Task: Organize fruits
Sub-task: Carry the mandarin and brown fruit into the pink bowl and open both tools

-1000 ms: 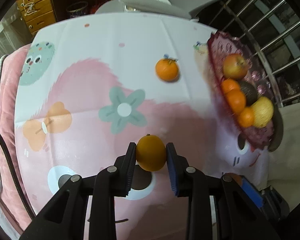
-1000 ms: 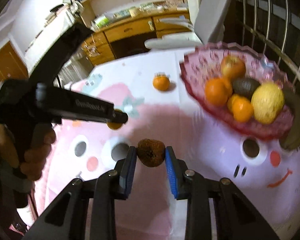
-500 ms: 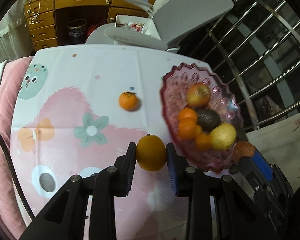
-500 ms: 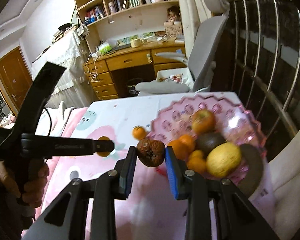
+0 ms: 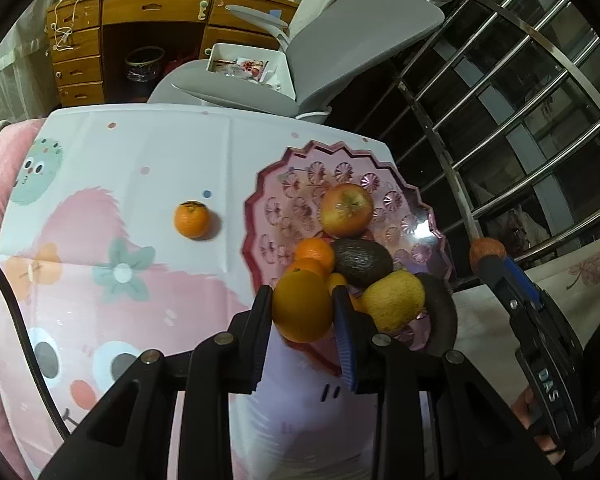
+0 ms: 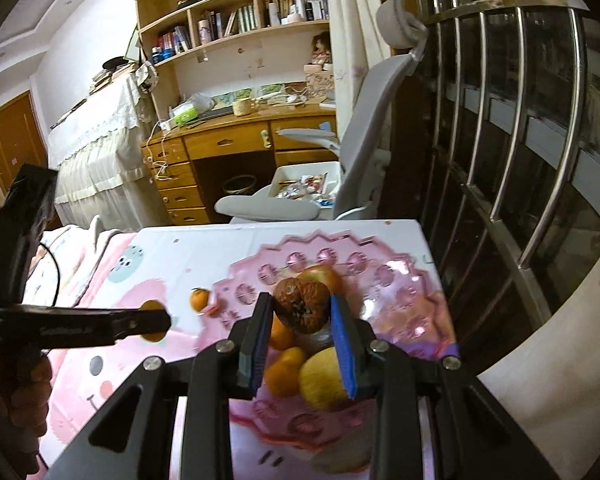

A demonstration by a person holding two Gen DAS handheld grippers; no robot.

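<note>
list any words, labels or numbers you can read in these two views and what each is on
"DAS": white letters on the black body of the right gripper, left wrist view.
Pale lettering along the left gripper arm, right wrist view: too blurred to read.
Book spines on the shelves: too small to read.
Nothing else legible.

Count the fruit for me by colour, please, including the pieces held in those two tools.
Orange: 5 (held orange, loose tangerine, three bowl oranges)
Red-yellow: 1 (apple)
Dark green: 1 (avocado)
Yellow: 1 (yellow fruit)
Dark, kind unclear: 1 (dark piece at the bowl's rim)
Brown: 1 (held wrinkled fruit)
Total: 10
</note>
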